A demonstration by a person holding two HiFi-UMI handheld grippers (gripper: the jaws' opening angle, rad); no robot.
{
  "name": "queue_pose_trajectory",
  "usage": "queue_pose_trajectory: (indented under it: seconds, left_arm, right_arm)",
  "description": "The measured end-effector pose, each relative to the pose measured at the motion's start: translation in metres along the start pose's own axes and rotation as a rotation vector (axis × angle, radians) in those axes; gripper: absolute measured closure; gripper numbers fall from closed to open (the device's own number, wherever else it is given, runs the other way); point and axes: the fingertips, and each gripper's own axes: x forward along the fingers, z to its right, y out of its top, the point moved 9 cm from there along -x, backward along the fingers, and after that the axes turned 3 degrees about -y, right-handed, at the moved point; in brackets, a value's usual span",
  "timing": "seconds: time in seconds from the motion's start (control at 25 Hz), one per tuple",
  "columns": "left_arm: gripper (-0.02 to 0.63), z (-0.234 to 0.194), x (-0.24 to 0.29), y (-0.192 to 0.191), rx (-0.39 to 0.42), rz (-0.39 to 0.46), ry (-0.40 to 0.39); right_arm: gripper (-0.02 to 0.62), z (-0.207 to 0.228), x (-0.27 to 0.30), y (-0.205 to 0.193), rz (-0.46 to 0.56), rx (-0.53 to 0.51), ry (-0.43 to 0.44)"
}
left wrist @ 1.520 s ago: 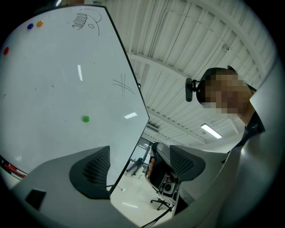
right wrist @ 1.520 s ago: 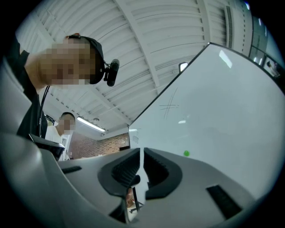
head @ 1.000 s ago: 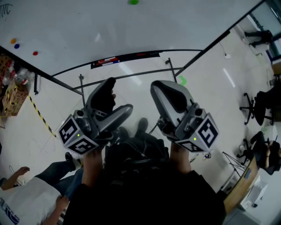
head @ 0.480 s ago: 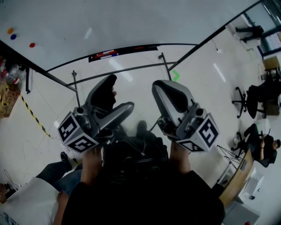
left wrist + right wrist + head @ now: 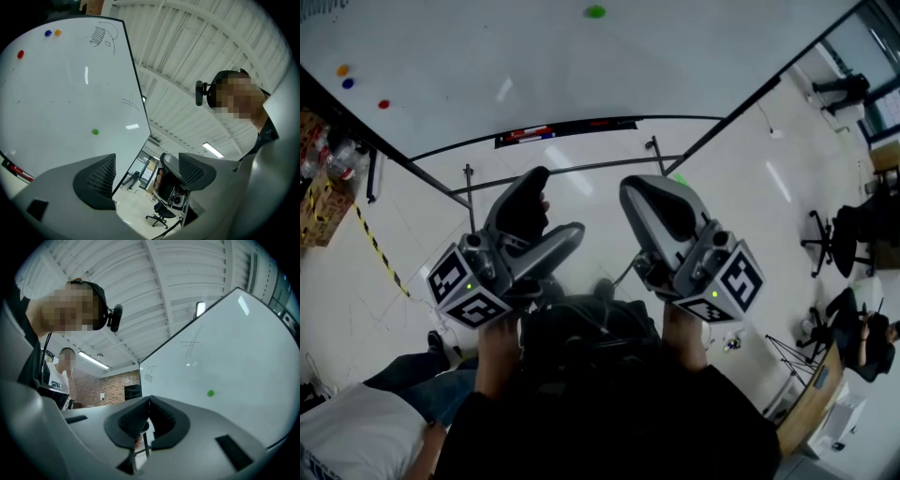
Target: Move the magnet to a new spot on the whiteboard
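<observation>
Green round magnet is stuck on the white whiteboard, on its bare middle area, nothing touching it. Neither tool is on it.

Left gripper: jaws spread, nothing between the black ribbed pads, only the room behind shows through the gap. Right gripper: jaws pressed together, pads meeting, nothing pinched.

In the head view both grippers sit side by side below the whiteboard's bottom edge, well apart from the green magnet, tips angled up toward the board.

Also on the whiteboard: small orange magnet, blue magnet and red magnet, clustered near its left side, well apart from the green one. Black marker tray runs along the whiteboard's bottom edge. Faint pen scribbles near the board's top corner.
</observation>
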Motion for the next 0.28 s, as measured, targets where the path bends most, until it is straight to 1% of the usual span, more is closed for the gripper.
queue_pose_trajectory:
  seconds: [0.16, 0.28]
  left_arm:
    - [0.193, 0.002, 0.017, -0.011, -0.006, -0.005, 0.008]
    - [0.193, 0.004, 0.027, -0.021, -0.013, -0.007, 0.015]
  right_arm:
    - [0.578, 0.016, -0.014, 0.006, 0.017, 0.000, 0.001]
    - [0.578, 0.025, -0.028, 0.005, 0.011, 0.042, 0.009]
